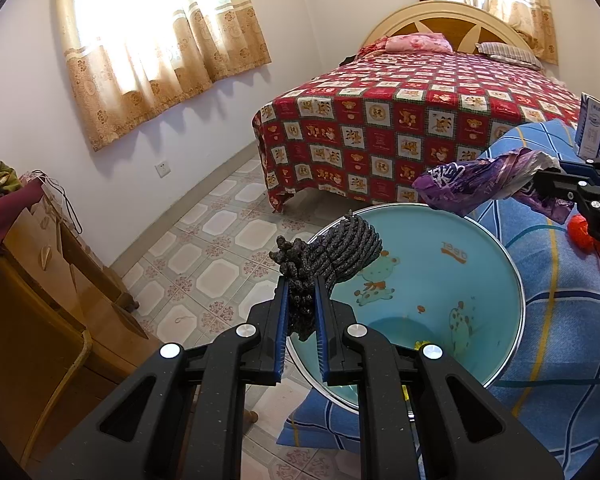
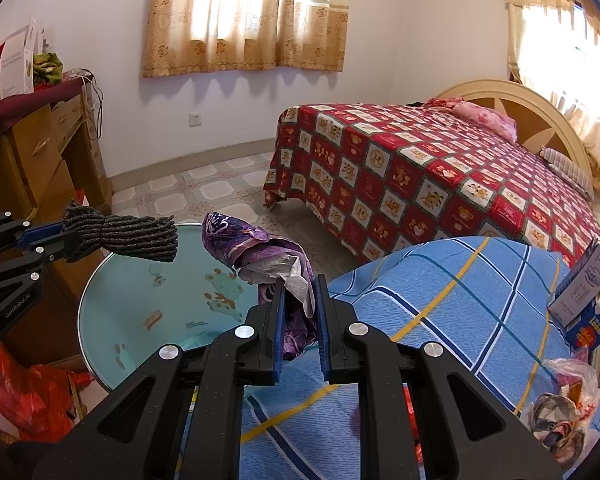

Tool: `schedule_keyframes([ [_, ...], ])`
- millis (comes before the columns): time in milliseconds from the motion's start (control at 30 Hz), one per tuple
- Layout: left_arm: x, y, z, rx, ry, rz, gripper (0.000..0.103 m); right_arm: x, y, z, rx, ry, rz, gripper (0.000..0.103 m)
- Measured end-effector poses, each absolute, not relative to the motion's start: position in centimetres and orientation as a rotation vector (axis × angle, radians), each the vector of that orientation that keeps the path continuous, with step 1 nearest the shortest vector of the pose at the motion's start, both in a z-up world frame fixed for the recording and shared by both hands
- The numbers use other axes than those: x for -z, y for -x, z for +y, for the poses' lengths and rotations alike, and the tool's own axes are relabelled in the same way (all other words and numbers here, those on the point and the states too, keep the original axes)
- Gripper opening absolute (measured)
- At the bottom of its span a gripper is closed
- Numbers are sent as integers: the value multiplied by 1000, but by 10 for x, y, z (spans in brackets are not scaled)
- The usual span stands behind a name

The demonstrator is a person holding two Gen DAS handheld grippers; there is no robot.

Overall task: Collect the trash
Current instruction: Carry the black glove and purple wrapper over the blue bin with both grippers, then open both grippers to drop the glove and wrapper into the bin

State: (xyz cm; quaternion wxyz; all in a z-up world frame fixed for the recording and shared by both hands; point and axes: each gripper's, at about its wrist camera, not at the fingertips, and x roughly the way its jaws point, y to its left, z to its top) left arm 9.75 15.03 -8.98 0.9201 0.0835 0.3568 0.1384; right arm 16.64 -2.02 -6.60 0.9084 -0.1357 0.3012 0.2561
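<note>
My left gripper point(image 1: 302, 284) is shut on a grey coiled rope bundle point(image 1: 340, 252), held in the air over the near rim of a round turquoise basin point(image 1: 460, 280). In the right wrist view that bundle point(image 2: 132, 236) hangs at the left, above the basin point(image 2: 148, 320), with the left gripper point(image 2: 66, 236) behind it. My right gripper point(image 2: 300, 284) is shut on a crumpled purple plastic wrapper point(image 2: 260, 252) with a white inner side. The wrapper point(image 1: 480, 184) juts from the right gripper point(image 1: 540, 182) over the basin's far rim in the left wrist view.
The basin lies on a blue checked cloth point(image 2: 440, 300). A white and blue carton point(image 2: 584, 292), a crumpled bag with scraps point(image 2: 564, 408) and a red thing point(image 1: 584, 232) lie on that cloth. A red bear-patterned bed point(image 2: 440, 184) stands behind, a wooden dresser point(image 2: 32, 160) at left, a red bag point(image 2: 32, 396) below.
</note>
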Motion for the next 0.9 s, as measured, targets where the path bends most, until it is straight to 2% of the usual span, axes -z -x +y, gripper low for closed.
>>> schedule_keyframes([
  [467,89,-98,151,-283,-171,734,12,65,-164,-14,-535,289,622,15],
  [567,90,-99,149,-278,-170,737,15,65,-164,-14,-536,287,622,15],
  [633,91,-99,147,-269,-161,738,18,66,-164,-13,-549,285,625,19],
  [667,91,-99,145,-265,-159,738,28,66,-162,-11,-561,283,625,28],
  [700,92,-99,142,-262,-160,737,33,67,-161,-9,-568,283,627,39],
  [767,94,-98,136,-252,-159,737,36,68,-160,-8,-570,287,627,44],
  [900,98,-97,127,-245,-159,741,54,69,-155,-11,-567,281,626,56],
])
